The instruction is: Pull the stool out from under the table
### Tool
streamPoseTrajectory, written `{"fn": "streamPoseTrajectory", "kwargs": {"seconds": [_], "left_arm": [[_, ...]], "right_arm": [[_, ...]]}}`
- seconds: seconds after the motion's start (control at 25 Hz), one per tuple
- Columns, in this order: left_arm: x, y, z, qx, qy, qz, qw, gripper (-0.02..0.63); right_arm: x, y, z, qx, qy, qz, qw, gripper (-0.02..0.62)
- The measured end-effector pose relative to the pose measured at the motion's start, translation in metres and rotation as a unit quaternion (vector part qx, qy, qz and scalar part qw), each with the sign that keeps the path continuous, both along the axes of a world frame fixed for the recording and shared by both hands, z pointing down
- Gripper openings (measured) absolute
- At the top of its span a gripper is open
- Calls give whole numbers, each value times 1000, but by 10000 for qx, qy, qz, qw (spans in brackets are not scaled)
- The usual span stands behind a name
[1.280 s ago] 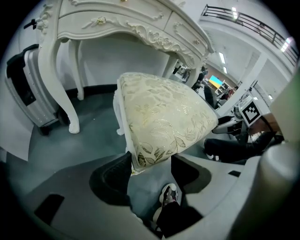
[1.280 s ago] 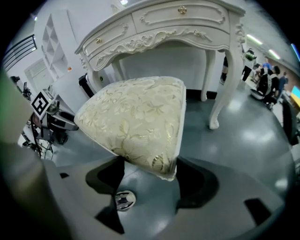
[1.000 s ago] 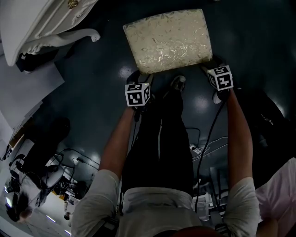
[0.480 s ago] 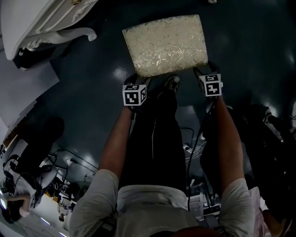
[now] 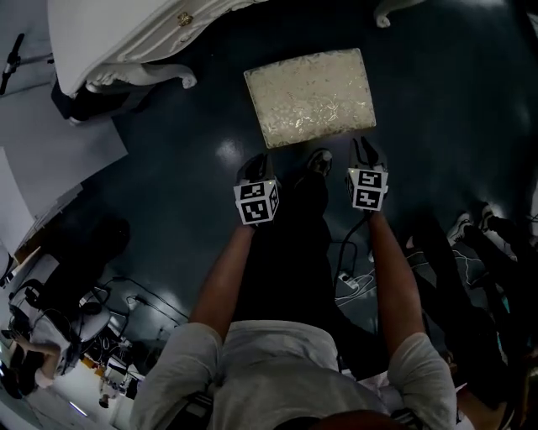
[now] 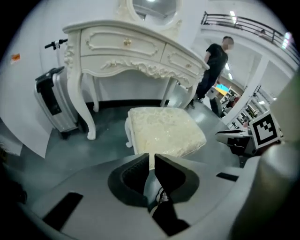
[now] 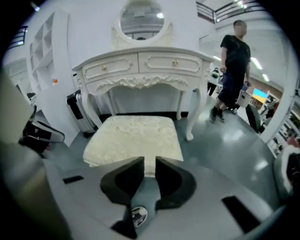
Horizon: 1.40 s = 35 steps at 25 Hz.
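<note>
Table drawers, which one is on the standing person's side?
The right-hand drawer in the right gripper view; the person in black stands beyond that end.

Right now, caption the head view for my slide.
Cream stool standing clear of the white table; left gripper and right gripper near its front edge, empty jaws closing.

The dressing table (image 5: 126, 34) is cut off by the top edge at the head view's upper left. The stool (image 5: 311, 97) hides its own legs there. The mirror (image 6: 154, 7) is cropped at the left gripper view's top. Dark clutter (image 5: 59, 327) at the head view's lower left is too dim to identify.
</note>
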<state>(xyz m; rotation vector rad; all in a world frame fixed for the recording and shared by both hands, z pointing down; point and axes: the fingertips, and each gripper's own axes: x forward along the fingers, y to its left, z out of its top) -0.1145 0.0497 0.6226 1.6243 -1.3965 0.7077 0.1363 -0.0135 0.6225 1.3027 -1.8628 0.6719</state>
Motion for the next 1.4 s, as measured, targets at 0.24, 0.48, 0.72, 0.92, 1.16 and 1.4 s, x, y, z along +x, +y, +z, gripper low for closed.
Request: {"fn": "streamPoseTrajectory", "kwargs": {"seconds": [0.24,0.48,0.72,0.92,1.16,1.4], "left_arm": [[10,-17,-94,890,121,286,9955,20],[7,-26,-182,1352,293,230,9901,18],[9,-34,-265,1814,236,152,9830,18],[25,-36,-328,2290,284,439,9720,18],[34,-35,-409,2940,566,681,9517,18],[34,-29,-482,3600,585,883,9269,18]], "right_arm": [[-49,-4,-106,759,-530,279,9953,23],[-89,10,-203,968,-1058,284,9893,15],[-114,18,-299,1476,-1077,-10,9832,15],[-122,21,-365,1895,-1174,17,9748,15],[-122,30,-434,2402,-988,-66,9657,14],[-115,45,-504,2944,-856,44,9518,14]]}}
